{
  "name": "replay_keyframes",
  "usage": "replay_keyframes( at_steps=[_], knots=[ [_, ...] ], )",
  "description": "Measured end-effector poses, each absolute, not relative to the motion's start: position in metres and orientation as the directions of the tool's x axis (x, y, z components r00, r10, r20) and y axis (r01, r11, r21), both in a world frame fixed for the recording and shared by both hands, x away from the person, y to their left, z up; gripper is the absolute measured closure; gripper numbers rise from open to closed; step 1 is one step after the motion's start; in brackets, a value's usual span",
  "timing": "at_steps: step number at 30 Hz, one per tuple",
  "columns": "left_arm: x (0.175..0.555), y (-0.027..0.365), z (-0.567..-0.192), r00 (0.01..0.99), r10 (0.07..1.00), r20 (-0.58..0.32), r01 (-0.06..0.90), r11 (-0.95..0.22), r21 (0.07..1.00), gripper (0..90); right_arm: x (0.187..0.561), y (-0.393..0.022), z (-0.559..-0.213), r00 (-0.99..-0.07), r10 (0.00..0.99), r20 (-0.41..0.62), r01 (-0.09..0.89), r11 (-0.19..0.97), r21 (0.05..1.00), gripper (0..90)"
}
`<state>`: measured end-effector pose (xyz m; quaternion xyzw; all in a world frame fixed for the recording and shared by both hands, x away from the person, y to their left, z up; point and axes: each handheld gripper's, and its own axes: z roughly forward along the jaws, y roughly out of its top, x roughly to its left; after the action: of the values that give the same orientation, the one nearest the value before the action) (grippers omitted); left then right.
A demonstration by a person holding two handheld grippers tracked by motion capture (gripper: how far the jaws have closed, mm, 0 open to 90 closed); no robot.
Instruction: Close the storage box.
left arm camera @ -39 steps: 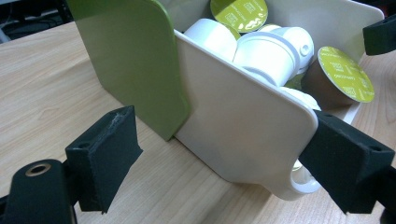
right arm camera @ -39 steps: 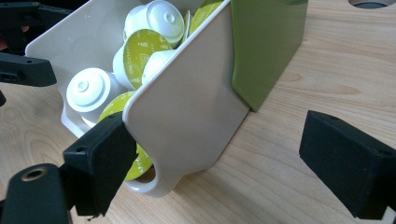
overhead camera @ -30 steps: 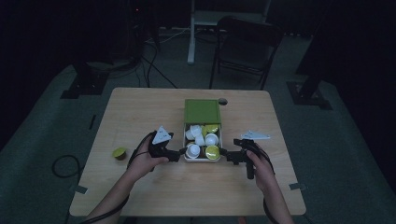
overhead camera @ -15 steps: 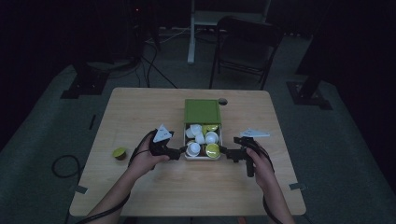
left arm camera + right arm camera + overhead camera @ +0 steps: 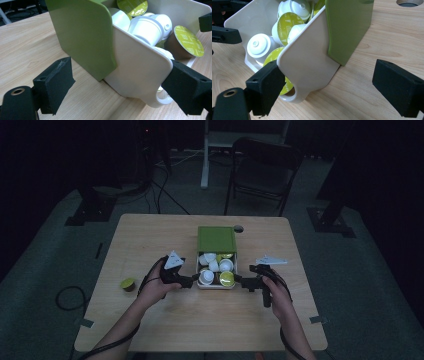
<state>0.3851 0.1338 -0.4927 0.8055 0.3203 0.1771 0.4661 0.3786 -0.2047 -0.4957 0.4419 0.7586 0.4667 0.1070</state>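
One drawer box [image 5: 216,251] mid-table, one loose capsule [image 5: 127,284] near the left edge; my left gripper [image 5: 194,279] and right gripper [image 5: 241,281] gape at its sides, the left just widening.

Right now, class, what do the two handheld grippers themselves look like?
Both the left gripper and right gripper are black, each with two blocky, foam-like black pads. A grey three-cornered plate tops each, and a dark cable trails back along each bare forearm.

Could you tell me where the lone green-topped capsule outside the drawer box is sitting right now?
In the high view, the lone capsule sits on the table near its left edge, left of the left gripper and well apart from the drawer box.
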Motion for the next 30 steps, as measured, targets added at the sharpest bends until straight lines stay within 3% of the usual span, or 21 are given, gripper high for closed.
replay_keyframes(
  at_steps=[30],
  knots=[
    [0.399,0.132,-0.488,0.719,0.695,-0.010,0.356,-0.356,0.864,10.9,0.394,-0.203,-0.493,-0.558,0.788,0.260,0.585,0.151,0.797,10.9]
  ],
)
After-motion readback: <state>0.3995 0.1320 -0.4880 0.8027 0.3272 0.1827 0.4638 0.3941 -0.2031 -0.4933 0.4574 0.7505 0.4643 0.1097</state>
